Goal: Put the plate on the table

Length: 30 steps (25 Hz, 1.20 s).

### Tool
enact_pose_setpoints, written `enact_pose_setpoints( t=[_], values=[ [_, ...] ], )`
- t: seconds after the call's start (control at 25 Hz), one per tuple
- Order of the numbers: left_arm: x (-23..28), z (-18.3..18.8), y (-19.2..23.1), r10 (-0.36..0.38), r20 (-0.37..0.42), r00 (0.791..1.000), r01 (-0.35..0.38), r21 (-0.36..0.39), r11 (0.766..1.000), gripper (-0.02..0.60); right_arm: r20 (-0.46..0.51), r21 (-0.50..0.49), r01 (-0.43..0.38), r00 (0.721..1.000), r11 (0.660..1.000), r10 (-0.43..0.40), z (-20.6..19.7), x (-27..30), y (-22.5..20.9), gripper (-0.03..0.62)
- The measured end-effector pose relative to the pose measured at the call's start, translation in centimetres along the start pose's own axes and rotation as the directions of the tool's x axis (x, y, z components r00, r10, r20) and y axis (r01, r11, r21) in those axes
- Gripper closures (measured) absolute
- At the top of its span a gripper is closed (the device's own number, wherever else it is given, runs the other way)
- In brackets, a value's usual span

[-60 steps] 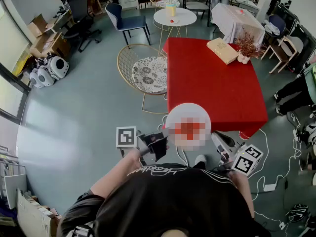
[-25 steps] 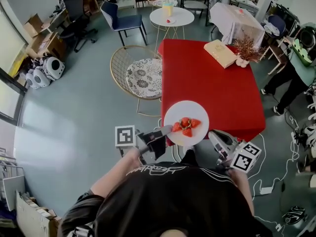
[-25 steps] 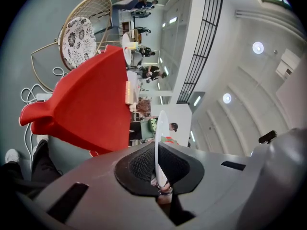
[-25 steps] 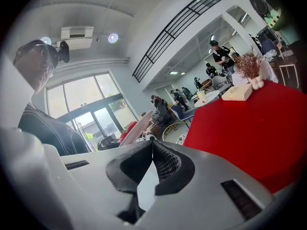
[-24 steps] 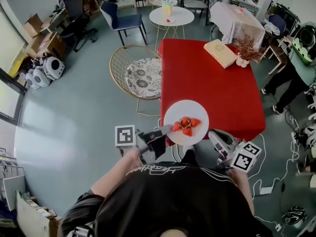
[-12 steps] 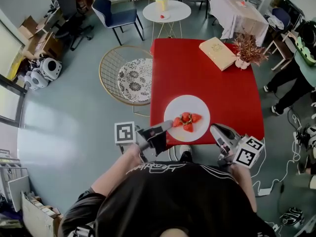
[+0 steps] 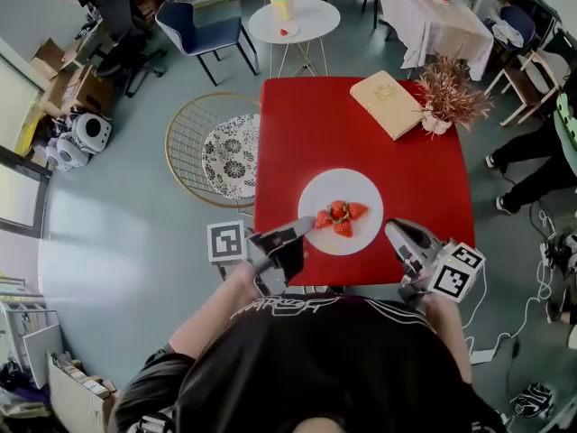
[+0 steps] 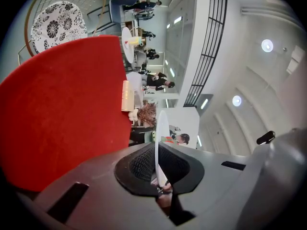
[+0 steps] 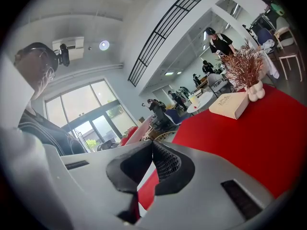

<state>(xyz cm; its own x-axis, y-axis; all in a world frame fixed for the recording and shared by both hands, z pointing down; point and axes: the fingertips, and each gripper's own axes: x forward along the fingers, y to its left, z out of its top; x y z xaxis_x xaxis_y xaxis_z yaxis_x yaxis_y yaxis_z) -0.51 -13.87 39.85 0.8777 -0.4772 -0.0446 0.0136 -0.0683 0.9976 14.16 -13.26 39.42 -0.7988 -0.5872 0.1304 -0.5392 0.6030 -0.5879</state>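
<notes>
A white plate [image 7: 341, 211] with several red strawberries [image 7: 340, 217] hangs level over the near part of the red table [image 7: 306, 133]. My left gripper [image 7: 306, 225] is shut on the plate's left rim, my right gripper [image 7: 390, 229] on its right rim. In the left gripper view the plate [image 8: 158, 128] shows edge-on, clamped between the ribbed pads of the left gripper [image 8: 157, 158]. The right gripper view has the plate's rim [image 9: 142, 131] pinched in the right gripper [image 9: 152, 151], with the red table [image 9: 249, 138] stretching ahead. Whether the plate touches the cloth I cannot tell.
At the table's far right lie a beige book [image 7: 388, 104] and a dried plant in a white vase [image 7: 448, 93]. A wire chair with a patterned cushion [image 7: 212, 152] stands left of the table. A round white table [image 7: 293, 21] stands beyond. A person's legs [image 7: 532, 156] are at the right.
Both grippers and the plate have moved forward together, from in front of the table's near edge to above its near part. The grip on both rims is unchanged.
</notes>
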Motion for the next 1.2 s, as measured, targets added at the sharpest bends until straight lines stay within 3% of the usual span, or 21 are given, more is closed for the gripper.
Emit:
enact_pose_setpoints(
  t=[0.64,1.2],
  values=[
    [7.2,1.8,1.3,0.022,0.026,0.999,-0.022,0.005,1.0,0.566,0.021,0.061,0.0,1.0,0.998,-0.002,3.1,-1.2,-7.6,0.587],
    [7.8,4.6,3.6,0.07,0.099,0.993,-0.072,0.012,0.997,0.566,0.029,0.095,0.01,1.0,0.995,-0.013,2.2,-1.5,-9.3,0.586]
  ],
)
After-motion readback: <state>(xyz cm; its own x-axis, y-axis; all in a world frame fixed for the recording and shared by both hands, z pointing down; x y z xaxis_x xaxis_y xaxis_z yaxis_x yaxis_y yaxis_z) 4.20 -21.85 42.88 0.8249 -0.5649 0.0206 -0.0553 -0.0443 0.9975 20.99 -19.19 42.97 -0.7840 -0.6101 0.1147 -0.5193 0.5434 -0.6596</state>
